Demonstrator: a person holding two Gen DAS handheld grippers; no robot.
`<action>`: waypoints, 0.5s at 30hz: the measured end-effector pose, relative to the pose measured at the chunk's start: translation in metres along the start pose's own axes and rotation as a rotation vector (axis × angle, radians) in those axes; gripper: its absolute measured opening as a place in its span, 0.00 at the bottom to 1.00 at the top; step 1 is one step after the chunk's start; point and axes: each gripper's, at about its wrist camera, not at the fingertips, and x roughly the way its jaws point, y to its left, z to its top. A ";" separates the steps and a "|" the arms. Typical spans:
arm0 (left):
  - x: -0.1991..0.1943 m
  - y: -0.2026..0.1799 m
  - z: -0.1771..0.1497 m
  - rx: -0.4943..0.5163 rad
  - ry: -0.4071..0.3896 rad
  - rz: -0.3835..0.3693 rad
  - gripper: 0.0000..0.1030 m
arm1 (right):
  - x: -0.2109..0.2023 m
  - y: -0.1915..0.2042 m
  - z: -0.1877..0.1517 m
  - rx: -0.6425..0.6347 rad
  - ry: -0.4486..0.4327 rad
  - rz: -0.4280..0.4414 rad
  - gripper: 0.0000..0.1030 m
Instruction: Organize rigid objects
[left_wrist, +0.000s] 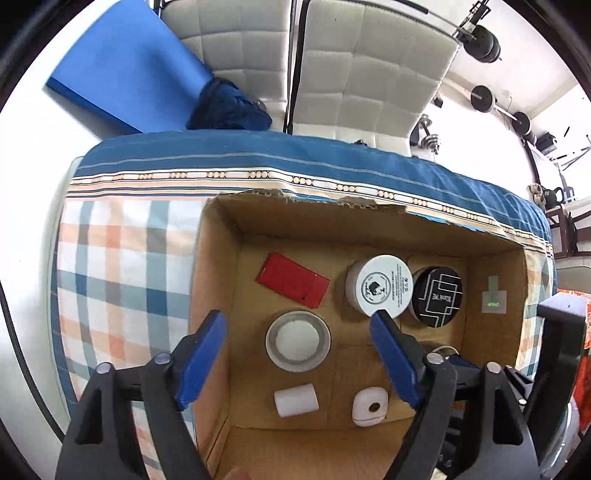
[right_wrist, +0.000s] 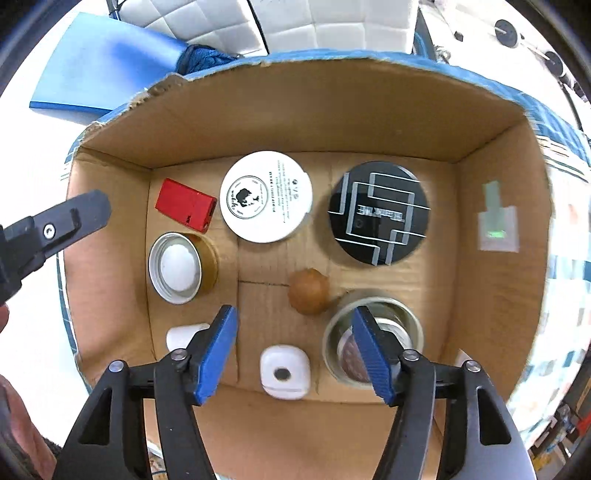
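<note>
An open cardboard box (left_wrist: 332, 229) (right_wrist: 295, 110) holds a red case (left_wrist: 293, 279) (right_wrist: 184, 205), a white round tin (left_wrist: 382, 286) (right_wrist: 266, 195), a black round tin (left_wrist: 437, 297) (right_wrist: 378, 212), a gold-sided lid (left_wrist: 297, 341) (right_wrist: 177, 267), a white cylinder (left_wrist: 295, 400), a white rounded device (left_wrist: 369, 406) (right_wrist: 284, 371), a brown ball (right_wrist: 308, 291) and a tape roll (right_wrist: 410, 325). My left gripper (left_wrist: 297, 321) hangs open above the lid, touching nothing. My right gripper (right_wrist: 294, 314) is open and empty over the box floor, just short of the ball.
The box sits on a bed with a plaid sheet (left_wrist: 122, 258). A blue mat (left_wrist: 125, 62) and white quilted panels (left_wrist: 369, 74) stand behind it. Dumbbells (left_wrist: 484, 98) lie on the floor at the far right. A taped label (right_wrist: 495, 225) marks the box's right wall.
</note>
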 end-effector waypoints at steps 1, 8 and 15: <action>-0.003 -0.001 -0.003 0.001 -0.007 0.001 0.90 | -0.004 -0.001 -0.002 -0.002 -0.008 -0.006 0.67; -0.029 -0.007 -0.032 0.004 -0.054 -0.001 1.00 | -0.037 -0.018 -0.032 0.000 -0.073 -0.069 0.90; -0.050 -0.014 -0.063 0.014 -0.083 -0.001 1.00 | -0.068 -0.036 -0.063 0.008 -0.115 -0.093 0.97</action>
